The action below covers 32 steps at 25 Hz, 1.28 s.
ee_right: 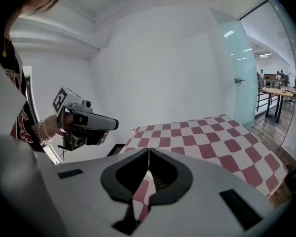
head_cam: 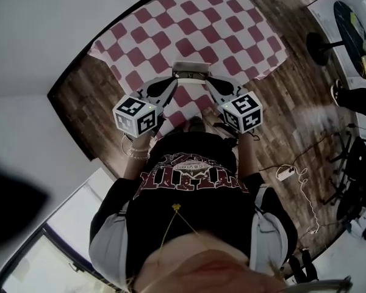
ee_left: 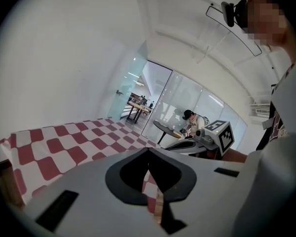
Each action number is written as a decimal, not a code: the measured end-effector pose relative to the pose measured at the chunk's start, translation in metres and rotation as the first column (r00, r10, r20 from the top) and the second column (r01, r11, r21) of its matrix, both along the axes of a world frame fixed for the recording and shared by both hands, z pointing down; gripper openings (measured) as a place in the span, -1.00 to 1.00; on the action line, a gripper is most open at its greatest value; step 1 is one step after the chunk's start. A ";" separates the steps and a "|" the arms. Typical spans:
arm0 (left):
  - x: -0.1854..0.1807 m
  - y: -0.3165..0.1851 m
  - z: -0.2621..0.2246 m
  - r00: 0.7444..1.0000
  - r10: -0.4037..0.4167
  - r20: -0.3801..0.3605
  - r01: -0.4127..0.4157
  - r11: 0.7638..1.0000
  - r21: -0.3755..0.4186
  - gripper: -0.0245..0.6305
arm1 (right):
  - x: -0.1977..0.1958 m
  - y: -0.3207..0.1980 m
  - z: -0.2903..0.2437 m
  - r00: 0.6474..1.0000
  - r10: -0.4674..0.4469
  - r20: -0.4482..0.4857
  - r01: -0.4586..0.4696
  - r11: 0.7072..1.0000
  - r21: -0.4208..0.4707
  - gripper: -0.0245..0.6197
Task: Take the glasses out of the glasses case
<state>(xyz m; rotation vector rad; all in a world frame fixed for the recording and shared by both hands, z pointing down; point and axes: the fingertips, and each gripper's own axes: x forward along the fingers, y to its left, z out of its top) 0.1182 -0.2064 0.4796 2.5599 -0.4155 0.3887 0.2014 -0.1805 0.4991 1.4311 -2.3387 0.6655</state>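
We see both tools held out over the near part of a table draped in a red-and-white checked cloth [head_cam: 171,23]. They are angled in toward each other from left and right. The left gripper [ee_left: 148,151] has its jaws pressed together at the tips, with only the cloth showing through the gap behind them. The right gripper [ee_right: 149,151] is the same, jaws meeting at the tips and nothing between them. From the head view we make out a pale grey boxy thing, which we take for the glasses case [head_cam: 191,71], lying on the cloth between the two gripper tips. We cannot tell whether either tip touches it, or whether its lid is up, and neither gripper view shows it. We cannot make out the glasses themselves. A wooden floor [head_cam: 79,108] surrounds the table, with a white power strip [head_cam: 285,173] lying on it to the right.
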 end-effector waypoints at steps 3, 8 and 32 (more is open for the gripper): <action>0.000 0.001 0.005 1.000 -0.009 0.018 0.009 1.000 -0.006 -0.93 | 0.000 -0.007 0.011 0.999 -0.034 0.004 0.034 0.999 -0.015 -0.86; 0.000 0.002 0.006 0.999 -0.041 0.020 0.041 0.999 -0.016 -0.93 | -0.003 -0.016 0.031 0.996 -0.093 -0.012 0.092 0.995 -0.050 -0.86; -0.059 0.013 0.020 0.967 -0.249 0.049 0.251 0.967 -0.046 -0.93 | -0.030 -0.050 0.151 0.816 -0.462 -0.347 0.388 0.883 -0.264 -0.86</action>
